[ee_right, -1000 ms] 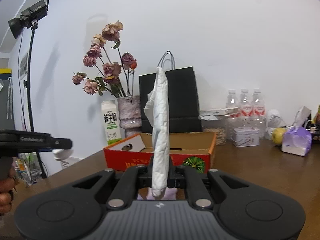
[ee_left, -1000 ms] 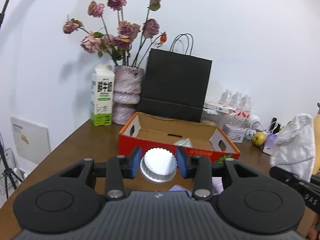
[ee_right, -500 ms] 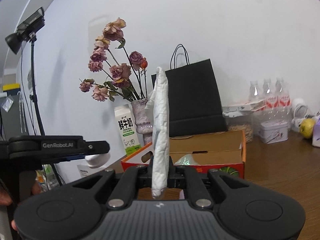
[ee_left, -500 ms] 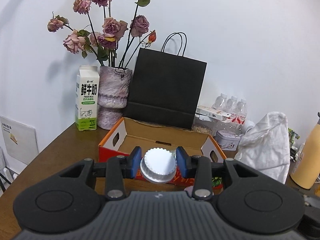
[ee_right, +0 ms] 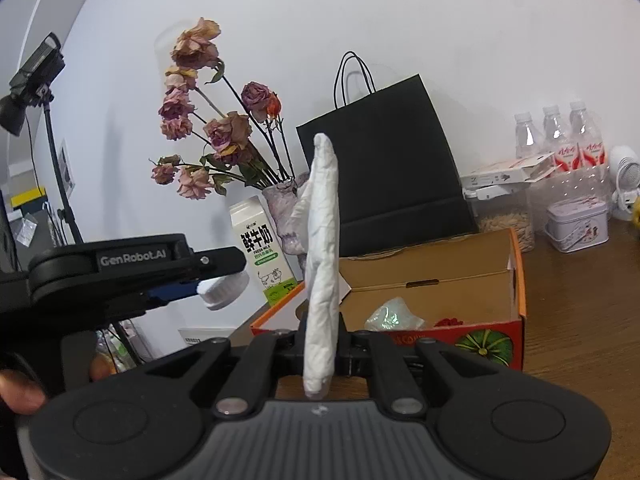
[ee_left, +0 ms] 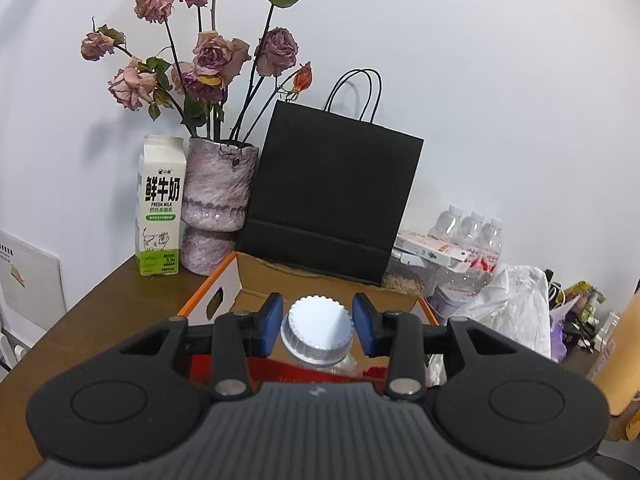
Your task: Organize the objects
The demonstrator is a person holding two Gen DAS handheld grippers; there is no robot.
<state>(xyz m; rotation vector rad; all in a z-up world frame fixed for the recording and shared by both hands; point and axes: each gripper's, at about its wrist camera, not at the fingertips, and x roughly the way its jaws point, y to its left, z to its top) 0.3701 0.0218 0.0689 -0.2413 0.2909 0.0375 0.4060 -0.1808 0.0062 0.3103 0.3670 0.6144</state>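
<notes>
My left gripper (ee_left: 318, 312) is shut on a clear bottle, its blue pads (ee_left: 272, 322) at either side just below the bottle's white ribbed cap (ee_left: 316, 330). It hovers over the near edge of an open cardboard box (ee_left: 248, 280) with orange-red sides. My right gripper (ee_right: 322, 334) is shut on a crumpled white plastic bag (ee_right: 322, 240) that stands up between the fingers. In the right wrist view the box (ee_right: 432, 276) lies just ahead, with a clear crumpled wrapper (ee_right: 394, 316) inside. The left gripper (ee_right: 216, 276) with the white cap (ee_right: 224, 290) shows at the left. The white bag (ee_left: 508, 308) shows right of the box.
Behind the box stand a black paper bag (ee_left: 332, 200), a vase of dried roses (ee_left: 218, 196) and a milk carton (ee_left: 160, 208). Water bottles (ee_right: 568, 136), a jar of seeds (ee_right: 508, 216) and a tin (ee_right: 576, 224) crowd the back right. A camera on a stand (ee_right: 32, 80) is at the left.
Both grippers have moved forward toward the box, which now sits closer and lower in each view. The left gripper has come further into the right wrist view. Both grips are unchanged.
</notes>
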